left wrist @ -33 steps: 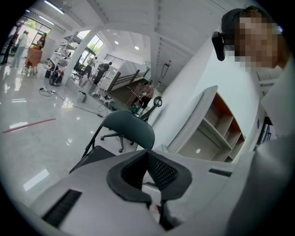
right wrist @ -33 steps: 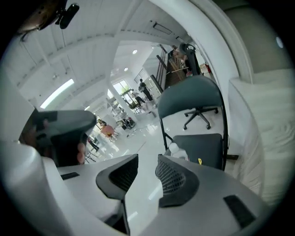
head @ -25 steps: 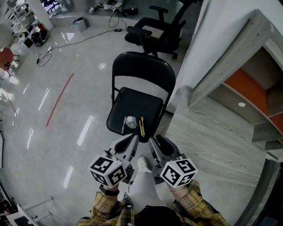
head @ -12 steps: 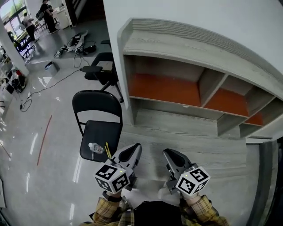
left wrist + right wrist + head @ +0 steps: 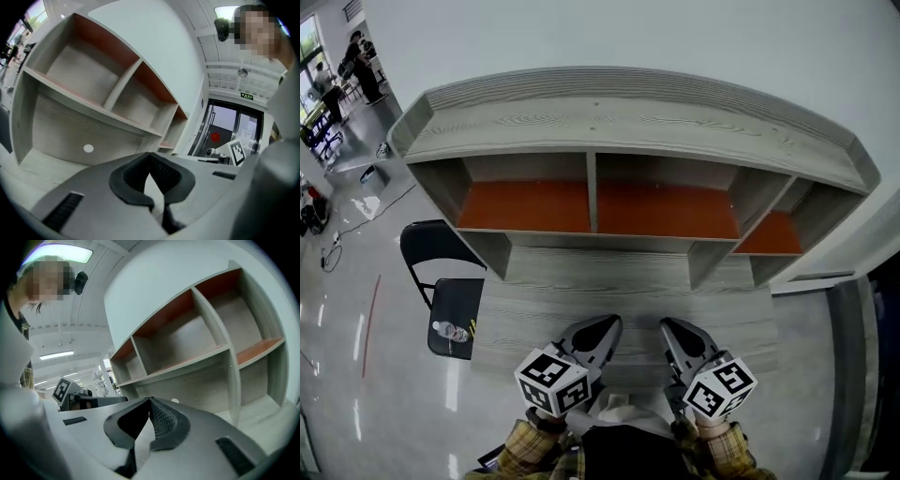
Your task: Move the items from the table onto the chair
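A black folding chair stands at the far left in the head view. A clear plastic bottle lies on its seat, and a thin yellow item lies beside the bottle. The grey wooden table is straight ahead, and I see no items on its top. My left gripper and right gripper hover side by side over the table's near edge, close to the person's body. Both are shut with nothing between the jaws, as the left gripper and right gripper show in their own views.
A grey shelf unit with orange-backed compartments rises at the table's far side against a white wall. To the left lies shiny floor with a red line, and people and furniture stand far off.
The head view has swung right, from the chair to the table and shelves. The chair has slid to the left edge. Both grippers have stayed low and close to the body.
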### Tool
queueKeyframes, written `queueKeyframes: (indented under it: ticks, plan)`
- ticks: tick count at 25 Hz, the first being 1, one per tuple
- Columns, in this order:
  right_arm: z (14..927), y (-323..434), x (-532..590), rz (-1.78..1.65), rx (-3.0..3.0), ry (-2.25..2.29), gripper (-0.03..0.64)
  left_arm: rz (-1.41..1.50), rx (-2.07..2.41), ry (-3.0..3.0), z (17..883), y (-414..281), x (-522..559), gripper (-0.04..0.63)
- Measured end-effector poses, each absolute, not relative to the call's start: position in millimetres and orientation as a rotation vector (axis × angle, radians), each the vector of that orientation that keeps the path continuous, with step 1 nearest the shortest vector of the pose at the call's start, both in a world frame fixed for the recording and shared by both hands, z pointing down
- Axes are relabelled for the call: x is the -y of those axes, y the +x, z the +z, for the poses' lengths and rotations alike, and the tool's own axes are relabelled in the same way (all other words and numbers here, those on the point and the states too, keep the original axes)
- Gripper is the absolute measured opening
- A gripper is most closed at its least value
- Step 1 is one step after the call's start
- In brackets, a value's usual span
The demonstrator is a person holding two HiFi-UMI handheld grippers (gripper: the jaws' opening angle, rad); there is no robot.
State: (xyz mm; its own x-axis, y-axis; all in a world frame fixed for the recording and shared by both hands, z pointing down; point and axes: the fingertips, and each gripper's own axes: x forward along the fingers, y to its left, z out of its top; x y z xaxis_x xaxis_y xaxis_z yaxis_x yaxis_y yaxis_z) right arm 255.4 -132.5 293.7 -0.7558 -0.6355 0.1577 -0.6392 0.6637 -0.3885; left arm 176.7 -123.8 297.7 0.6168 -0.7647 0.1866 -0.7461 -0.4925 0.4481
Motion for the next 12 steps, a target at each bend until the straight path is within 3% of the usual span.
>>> queueKeyframes:
  ticks: [6, 12]
  plan:
    - [288.3, 307.4, 136.0, 0.645, 2.829, 1.225, 0.018, 0.012, 1.107, 2.421, 286.4, 225.2, 129.1, 0.003]
    - [280.9, 308.5, 124.5, 0.642, 2.826, 1.260, 0.018, 0.009, 1.069, 2.474, 273.4, 232.1, 124.5, 0.003]
